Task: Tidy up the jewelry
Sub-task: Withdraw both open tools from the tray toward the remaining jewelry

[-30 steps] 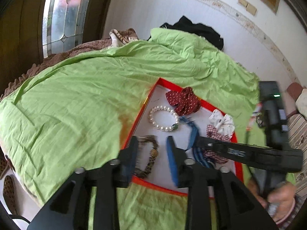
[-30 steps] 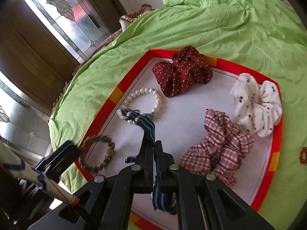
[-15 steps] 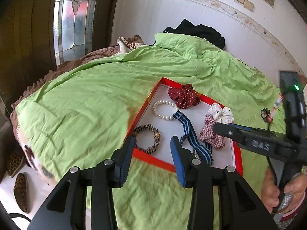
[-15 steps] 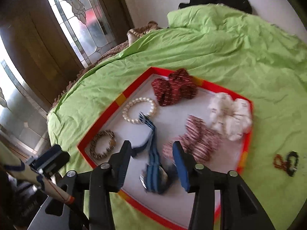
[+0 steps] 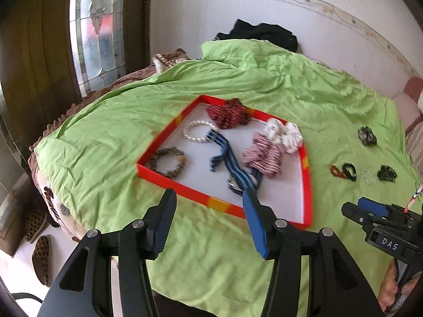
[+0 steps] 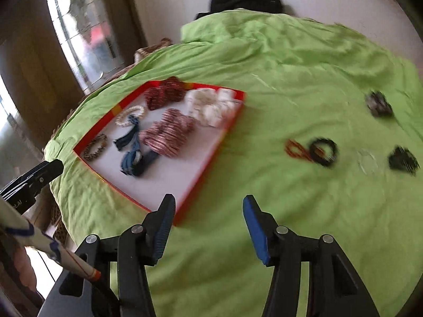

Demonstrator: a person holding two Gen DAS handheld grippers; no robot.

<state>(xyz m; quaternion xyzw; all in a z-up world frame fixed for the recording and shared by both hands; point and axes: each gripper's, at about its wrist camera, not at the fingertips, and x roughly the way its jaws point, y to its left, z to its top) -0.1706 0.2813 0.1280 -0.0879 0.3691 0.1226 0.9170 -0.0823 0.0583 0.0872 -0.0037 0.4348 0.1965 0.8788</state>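
A red-rimmed tray (image 5: 169, 183) with a white floor lies on a green bedsheet (image 5: 111, 137). Inside it, a blue striped band (image 5: 230, 158) sprawls across the middle, its near end bunched toward 6 o'clock. At about 11 o'clock from the band sits a pearl bracelet (image 5: 197, 133), touching the band's far tip. A brown beaded bracelet (image 5: 169, 161) lies at 9 o'clock, near the tray's left corner. A dark red dotted scrunchie (image 5: 228, 115) rests at 12 o'clock, a red checked scrunchie (image 5: 263, 153) at 3 o'clock, and a white patterned scrunchie (image 5: 284, 133) just beyond that, against the right rim.

Outside the tray, toward 3 o'clock on the sheet, lie loose pieces: a thin orange-red bracelet (image 6: 297, 149) overlapping a black ring-shaped bracelet (image 6: 323, 151), a faint clear ring (image 6: 367, 162), and two dark pieces (image 6: 378, 104) too blurred to identify.

The left gripper (image 5: 208, 203) hovers over the tray's near rim, jaws wide apart and empty. The right gripper (image 6: 208, 206) hangs above the sheet by the tray's near corner, jaws likewise spread and holding nothing.
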